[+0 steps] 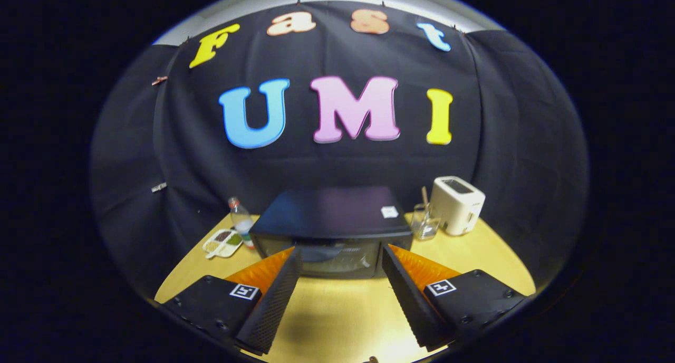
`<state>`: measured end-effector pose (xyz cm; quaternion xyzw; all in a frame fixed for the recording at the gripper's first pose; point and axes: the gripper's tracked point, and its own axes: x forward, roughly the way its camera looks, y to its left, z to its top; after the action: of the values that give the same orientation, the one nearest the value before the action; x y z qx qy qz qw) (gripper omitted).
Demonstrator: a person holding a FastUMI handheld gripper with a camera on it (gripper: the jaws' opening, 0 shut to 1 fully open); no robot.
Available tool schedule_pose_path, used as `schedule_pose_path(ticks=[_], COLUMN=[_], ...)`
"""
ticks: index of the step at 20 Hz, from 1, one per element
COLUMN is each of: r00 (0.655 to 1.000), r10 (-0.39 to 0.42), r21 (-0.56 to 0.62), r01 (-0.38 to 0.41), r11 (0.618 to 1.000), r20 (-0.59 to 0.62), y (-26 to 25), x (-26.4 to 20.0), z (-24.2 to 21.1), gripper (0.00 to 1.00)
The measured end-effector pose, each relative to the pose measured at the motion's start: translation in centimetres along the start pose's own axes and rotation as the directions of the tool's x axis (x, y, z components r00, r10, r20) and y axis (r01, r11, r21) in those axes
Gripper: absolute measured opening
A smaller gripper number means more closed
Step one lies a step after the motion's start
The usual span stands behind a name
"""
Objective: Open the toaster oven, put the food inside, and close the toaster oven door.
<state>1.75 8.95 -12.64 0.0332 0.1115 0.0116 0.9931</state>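
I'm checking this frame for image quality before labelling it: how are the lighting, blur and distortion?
Gripper view: strong fisheye bending, the table edge curving; the toaster oven is slightly soft, its door glass dim; the open gripper casts a dark shadow on the wood between its fingers; a bright glare patch lies near the right finger.
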Motion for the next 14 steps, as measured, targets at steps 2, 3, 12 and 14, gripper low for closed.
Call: schedule_pose_path(ticks=[2,3,12,14], r00=[0.995,0.988,0.969,0.966], r10=[-0.021,-0.031,-0.018,-0.014], r21=[-0.008,-0.016,-0.029,-0.045], r01=[0.022,0.034,0.026,0.027], r11=[1.000,0.999,0.999,0.999], r20=[0.097,0.154,0.246,0.258], y=[-2.5,-3.5,-8.4,-8.9], x=[-2.6,-4.3,-10.9,-11.3], z=[4.5,6.9,10.4,11.1], gripper=[0.99,0.99,0.98,0.98])
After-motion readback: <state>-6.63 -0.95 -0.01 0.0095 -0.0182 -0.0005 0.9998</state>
